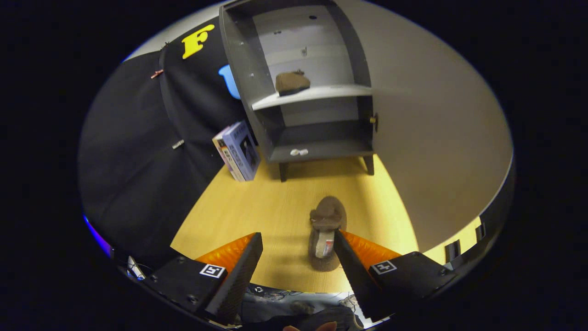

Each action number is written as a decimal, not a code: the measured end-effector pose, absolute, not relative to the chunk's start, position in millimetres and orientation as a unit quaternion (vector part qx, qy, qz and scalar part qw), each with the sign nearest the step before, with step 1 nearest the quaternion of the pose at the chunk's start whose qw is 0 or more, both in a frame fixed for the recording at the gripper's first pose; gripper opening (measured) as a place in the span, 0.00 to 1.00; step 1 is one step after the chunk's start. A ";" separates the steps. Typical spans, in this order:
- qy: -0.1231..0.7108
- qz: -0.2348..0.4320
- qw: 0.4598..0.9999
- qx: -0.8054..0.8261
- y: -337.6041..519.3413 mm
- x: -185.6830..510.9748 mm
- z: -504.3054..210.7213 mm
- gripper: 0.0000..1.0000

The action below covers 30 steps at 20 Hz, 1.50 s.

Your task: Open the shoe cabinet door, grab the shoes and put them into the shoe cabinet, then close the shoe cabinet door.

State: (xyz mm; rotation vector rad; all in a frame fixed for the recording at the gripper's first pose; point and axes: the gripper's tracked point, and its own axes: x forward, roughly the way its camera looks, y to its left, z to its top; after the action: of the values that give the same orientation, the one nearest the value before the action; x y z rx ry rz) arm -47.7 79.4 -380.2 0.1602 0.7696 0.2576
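You have the cabinet [303, 87] open with one shoe [292, 82] already on its middle shelf [317, 95]. The second shoe [325, 232] lies on the wooden floor [257, 202] just ahead, near the right finger. Its long axis runs toward the cabinet, toe probably pointing there. Your gripper [297, 243] is spread wide, holding nothing. Loading it and closing the door remain.

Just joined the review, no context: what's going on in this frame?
A person is putting shoes away with a hand-held gripper. The shoe cabinet stands open, with one brown shoe already on its middle shelf. The second shoe lies on the wooden floor in front of the cabinet, between the open fingers and close to the right one; neither finger clearly presses on it. A boxed item leans beside the cabinet. The door is not yet closed.
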 end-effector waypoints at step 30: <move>0.246 0.019 0.965 0.086 60.5 90.5 -412.3 0.11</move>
State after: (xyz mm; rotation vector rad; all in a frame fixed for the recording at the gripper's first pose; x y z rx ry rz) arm 90.5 60.5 -412.3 0.1744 0.4972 0.0394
